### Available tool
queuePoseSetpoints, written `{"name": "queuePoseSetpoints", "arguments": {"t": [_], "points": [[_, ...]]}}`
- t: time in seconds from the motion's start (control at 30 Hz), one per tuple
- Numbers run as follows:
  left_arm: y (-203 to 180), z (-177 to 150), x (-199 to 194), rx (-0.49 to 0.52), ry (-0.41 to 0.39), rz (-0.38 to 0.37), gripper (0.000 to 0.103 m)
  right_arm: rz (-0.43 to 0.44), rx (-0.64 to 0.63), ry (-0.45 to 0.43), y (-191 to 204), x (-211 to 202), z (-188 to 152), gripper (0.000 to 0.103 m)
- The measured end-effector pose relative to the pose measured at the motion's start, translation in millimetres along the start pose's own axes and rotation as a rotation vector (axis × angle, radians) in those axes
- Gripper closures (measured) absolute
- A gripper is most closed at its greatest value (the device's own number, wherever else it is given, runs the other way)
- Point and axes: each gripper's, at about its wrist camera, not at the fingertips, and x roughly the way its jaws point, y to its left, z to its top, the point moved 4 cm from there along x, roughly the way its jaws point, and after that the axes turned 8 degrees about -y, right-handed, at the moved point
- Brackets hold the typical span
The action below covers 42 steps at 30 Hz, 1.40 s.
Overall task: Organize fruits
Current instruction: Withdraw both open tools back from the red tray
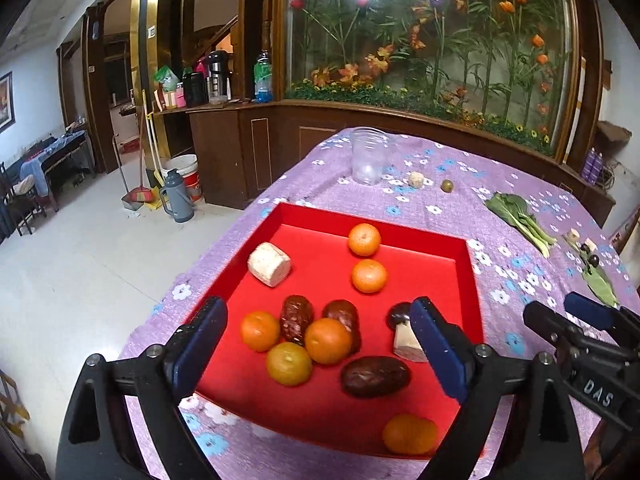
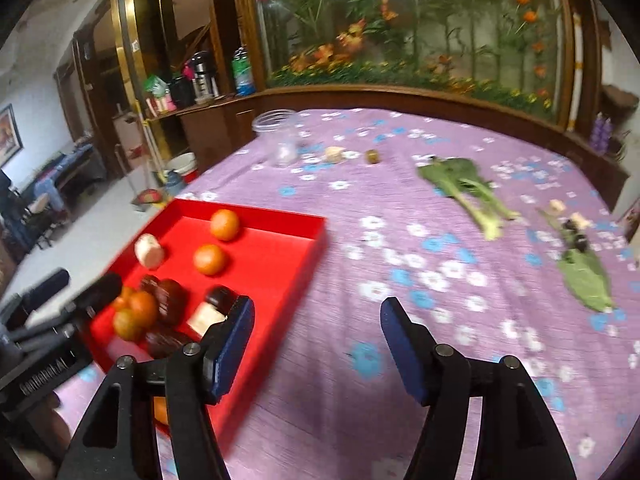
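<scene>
A red tray [image 1: 472, 280] lies on the purple floral tablecloth and holds several oranges [image 1: 364, 239], dark red dates [image 1: 375, 376], a pale cut chunk [image 1: 269, 264] and a dark fruit with a pale piece [image 1: 404, 340]. My left gripper [image 1: 316, 332] is open and empty above the tray's near half. My right gripper [image 2: 316, 328] is open and empty over bare cloth, just right of the tray [image 2: 312, 240]. The left gripper also shows in the right wrist view [image 2: 76, 286].
A clear plastic cup [image 1: 368, 156], a small pale piece [image 1: 416, 179] and a small green fruit [image 1: 447, 185] stand at the table's far side. Leafy greens [image 2: 468, 188], a leaf [image 2: 588, 280] and dark small fruits [image 2: 576, 236] lie at right. Wooden cabinets lie beyond the table.
</scene>
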Motion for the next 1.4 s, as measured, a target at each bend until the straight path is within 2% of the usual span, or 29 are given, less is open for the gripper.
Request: {"name": "queuePoseSetpoints", "arguments": {"t": [0.07,0.2,0.43,0.67,1.1,1.27,1.4], "points": [[-6.4,-0.9,-2.1,0.01,0.005,-0.001,0.011,-0.016,-0.001,-0.006,-8.7,-7.3,-4.8,0.027],[-18.4,-3.6,-4.1,0.026,0.033,-0.002,0.011,-0.023,0.011,-0.009,-20.2,-18.2,-12.8,0.024],[-35.4,-6.8,-16.6,0.06,0.034,-0.003,0.011,-0.025,0.018,-0.017,-29.0,-30.4,-25.4,0.02],[-55.2,-9.2,-25.0,0.093,0.038,-0.022,0.011,-0.03,0.04,-0.017,-40.2,-39.1,-34.4,0.019],[-80.4,-20.4,-25.2,0.105,0.096,-0.075,0.011,-0.053,0.039,-0.024,-54.9,-51.1,-44.3,0.016],[-85.4,-20.3,-28.8,0.114,0.078,-0.073,0.011,-0.052,0.041,-0.022,-57.5,-52.1,-47.0,0.016],[-85.3,-15.4,-37.3,0.108,0.029,-0.064,0.011,-0.053,0.033,-0.029,-56.6,-53.7,-47.4,0.015]]}}
